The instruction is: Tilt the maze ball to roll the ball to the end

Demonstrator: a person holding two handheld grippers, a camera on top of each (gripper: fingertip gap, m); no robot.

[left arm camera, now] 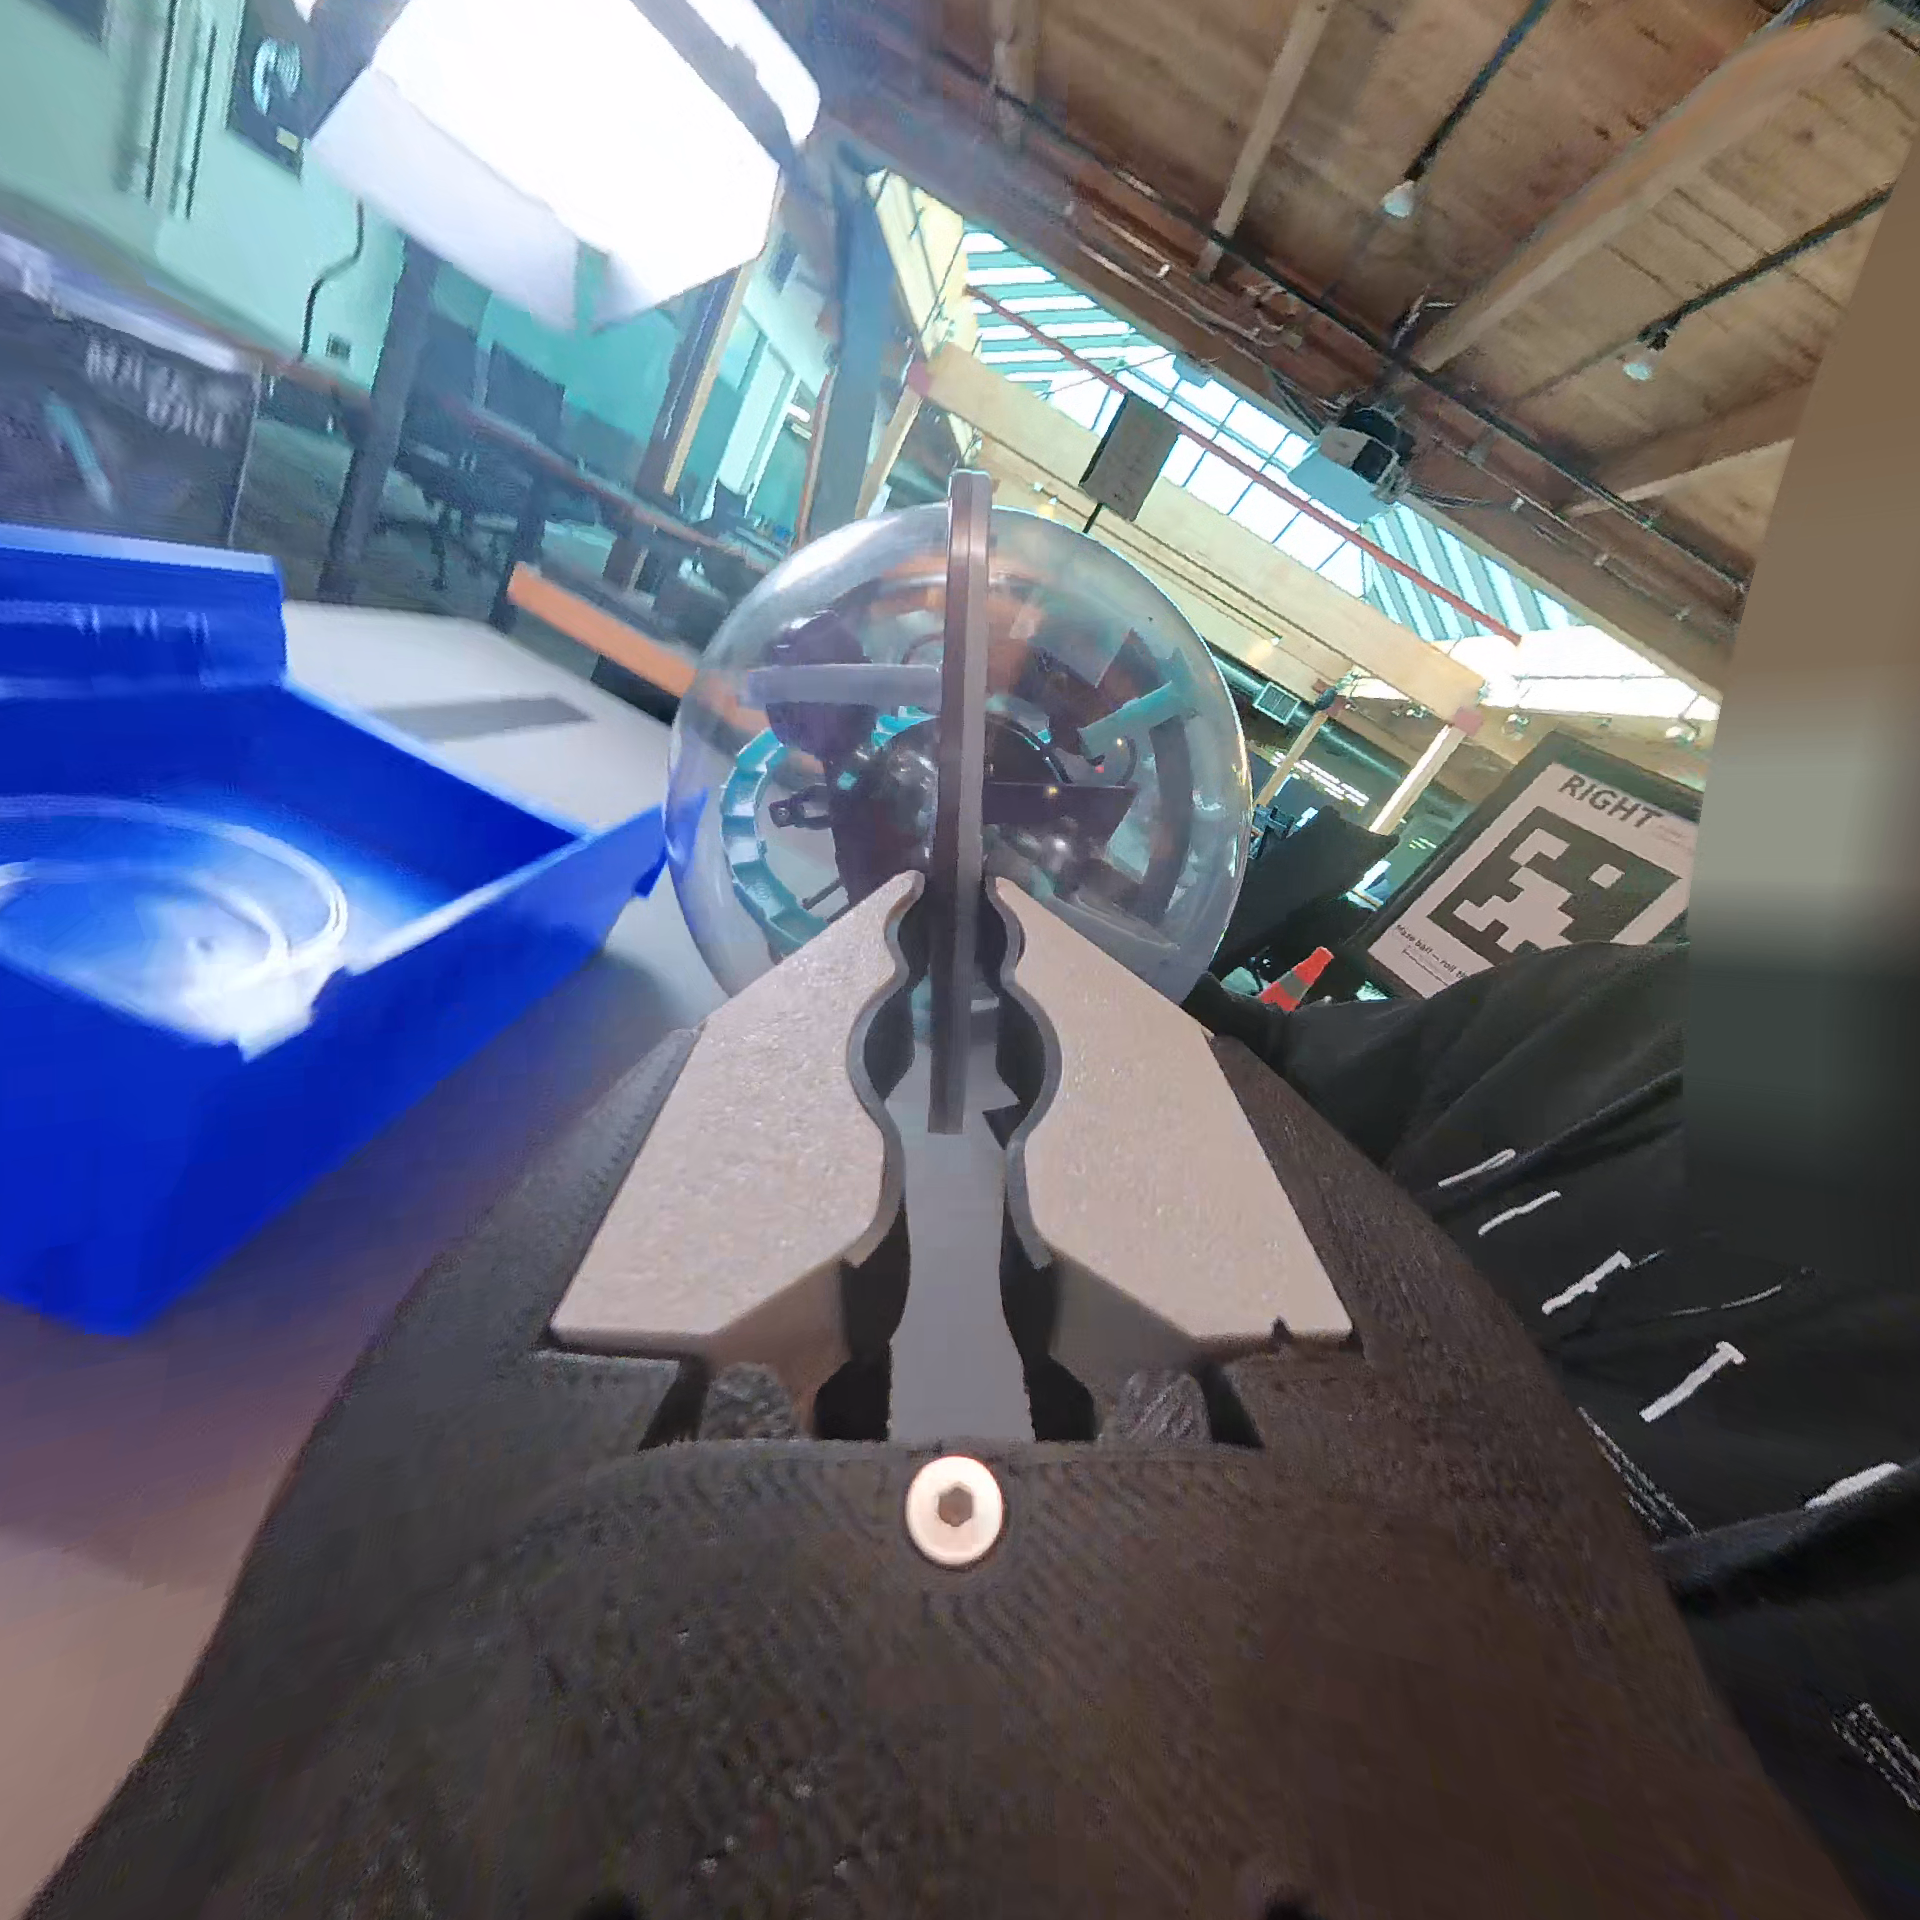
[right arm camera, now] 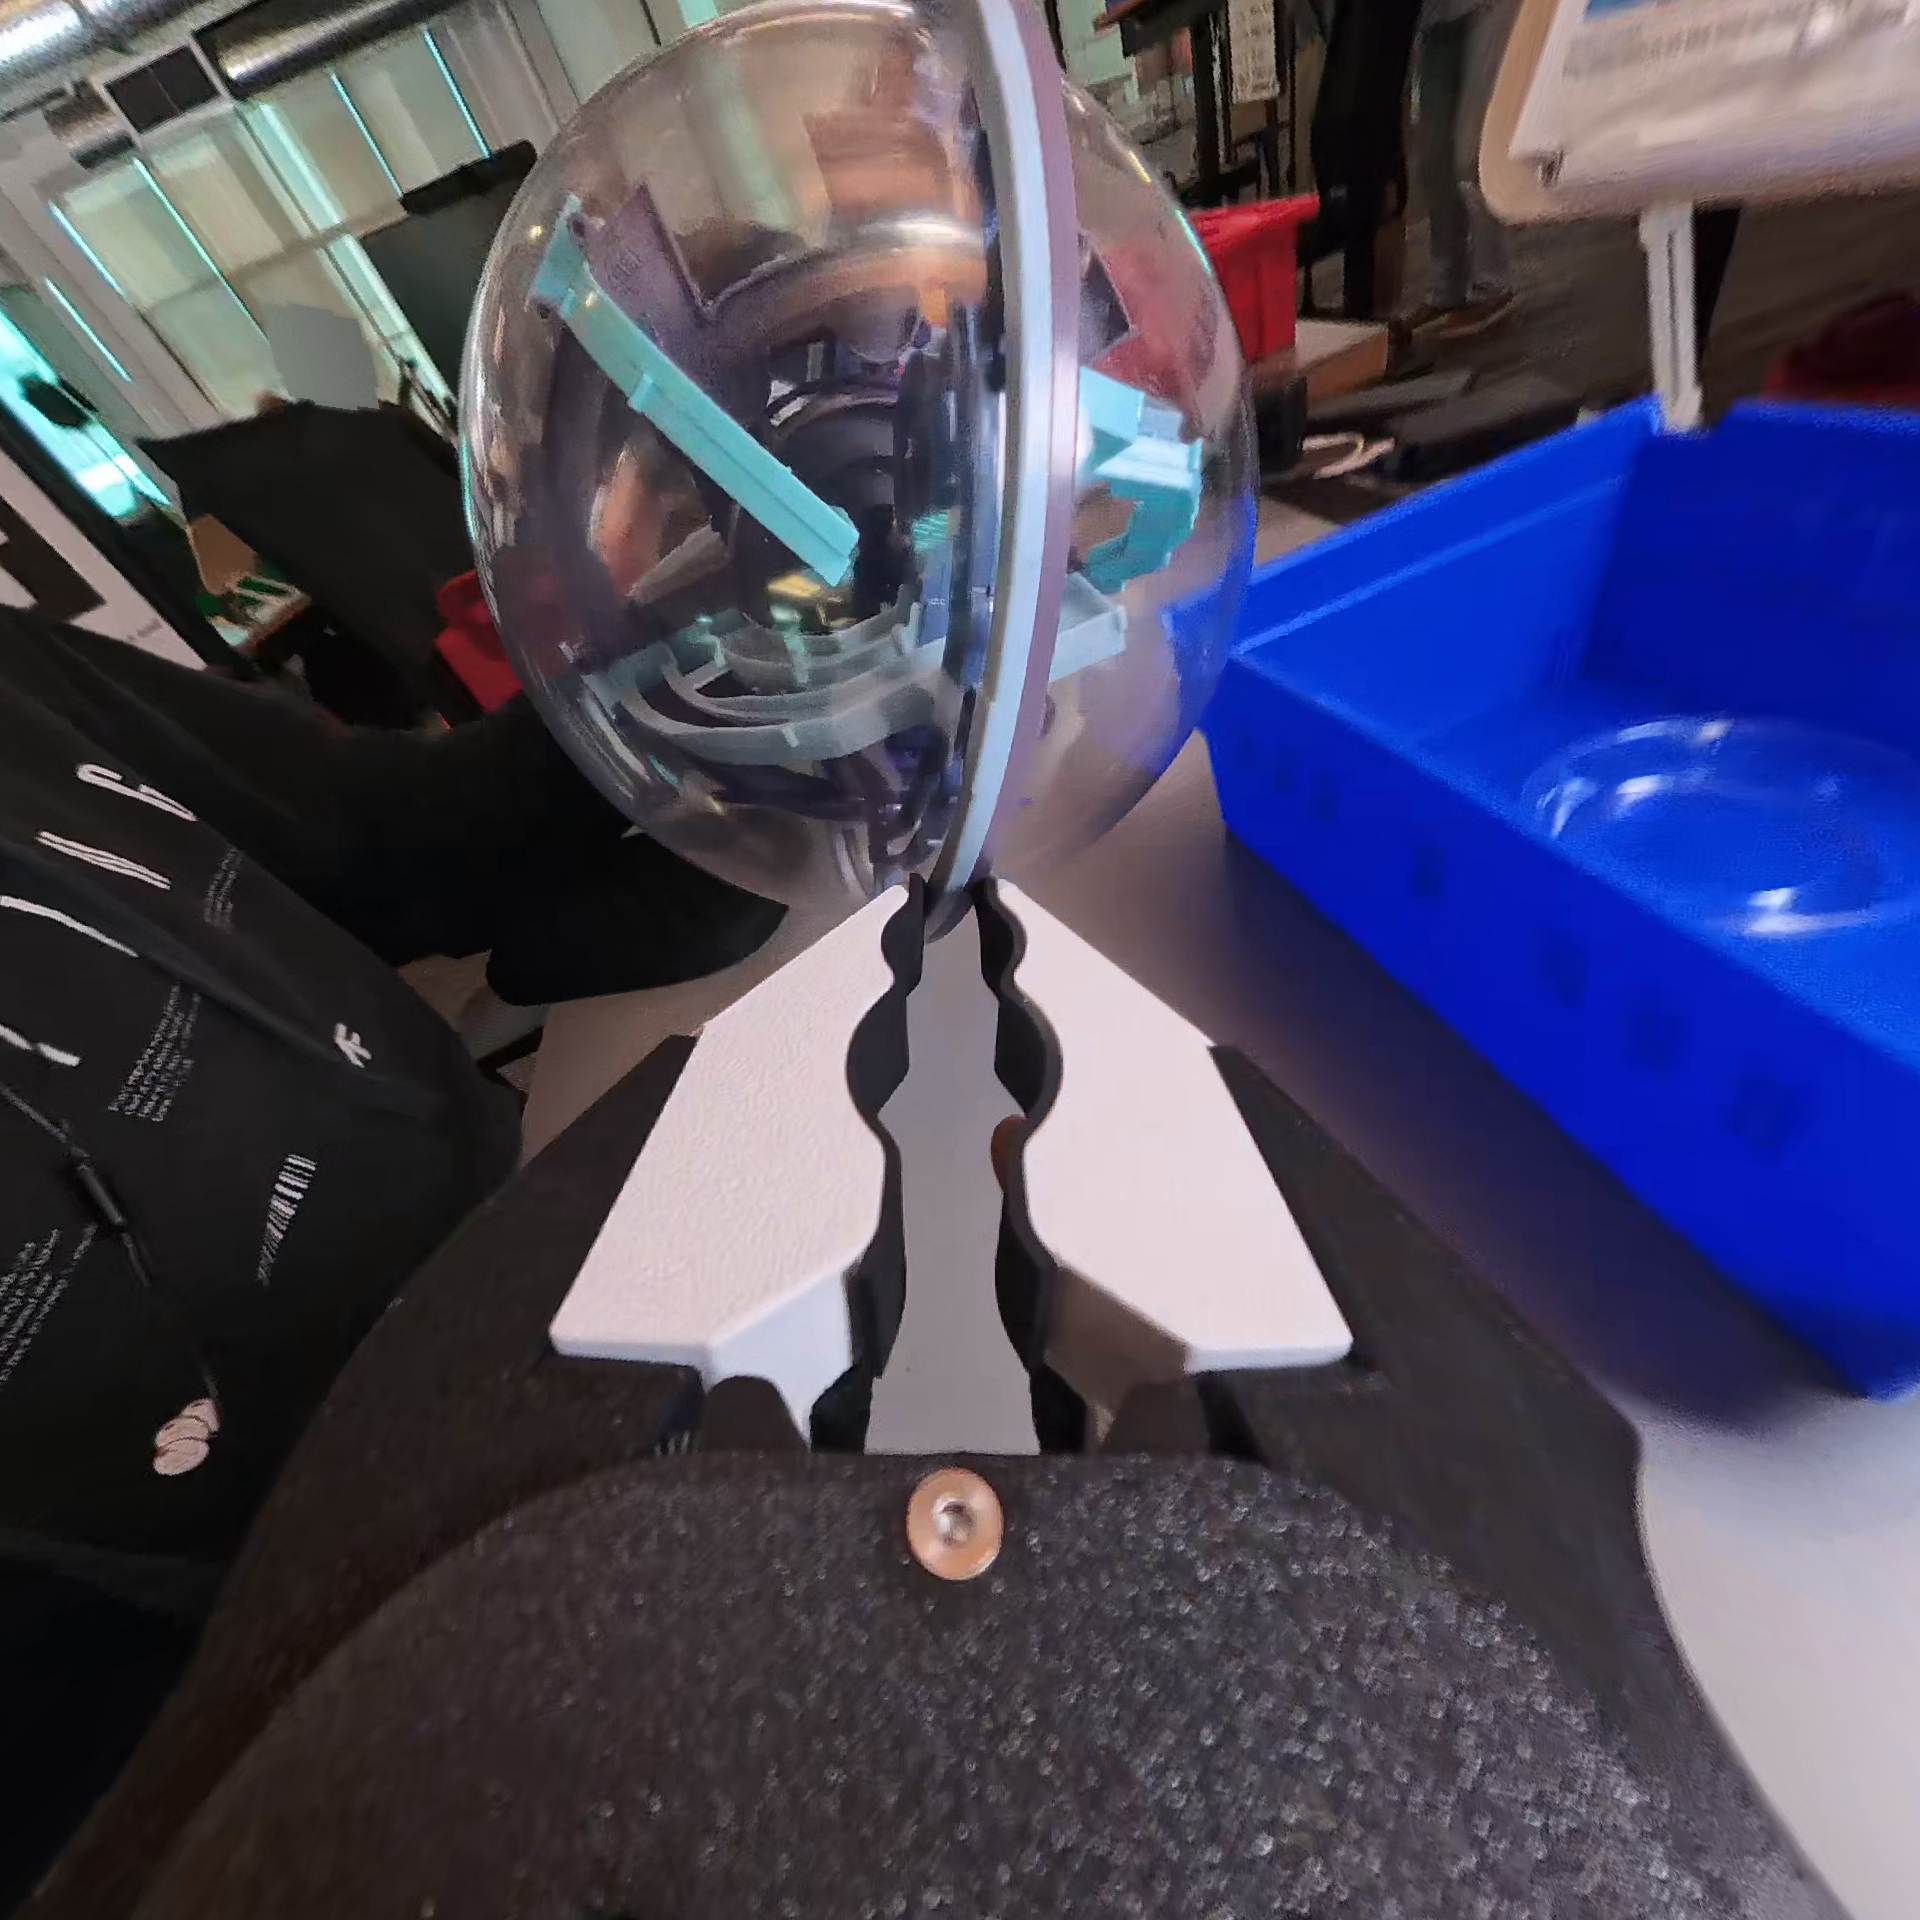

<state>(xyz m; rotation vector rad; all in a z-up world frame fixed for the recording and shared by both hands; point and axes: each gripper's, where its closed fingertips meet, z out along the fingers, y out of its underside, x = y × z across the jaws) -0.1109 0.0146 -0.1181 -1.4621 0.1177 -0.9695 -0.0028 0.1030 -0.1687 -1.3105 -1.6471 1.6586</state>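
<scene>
The maze ball (left arm camera: pixel 831 727) is a clear sphere with teal and grey tracks inside and a flat grey rim ring (left arm camera: pixel 961 727) around its middle. My left gripper (left arm camera: pixel 958 894) is shut on that rim, which runs deep between the fingers. In the right wrist view the maze ball (right arm camera: pixel 727 468) fills the upper middle, and my right gripper (right arm camera: pixel 948 899) is shut on the rim ring (right arm camera: pixel 1023 468) at its lowest edge, by the fingertips only. The ball is held up off the table between both grippers. I cannot pick out the small ball inside.
A blue bin (left arm camera: pixel 260 1039) with a clear dome-shaped stand (left arm camera: pixel 177 925) in it sits on the grey table to the left; it shows at the right in the right wrist view (right arm camera: pixel 1558 831). A person's black sleeve (left arm camera: pixel 1558 1195) lies beside the grippers. A marker card (left arm camera: pixel 1548 883) stands behind.
</scene>
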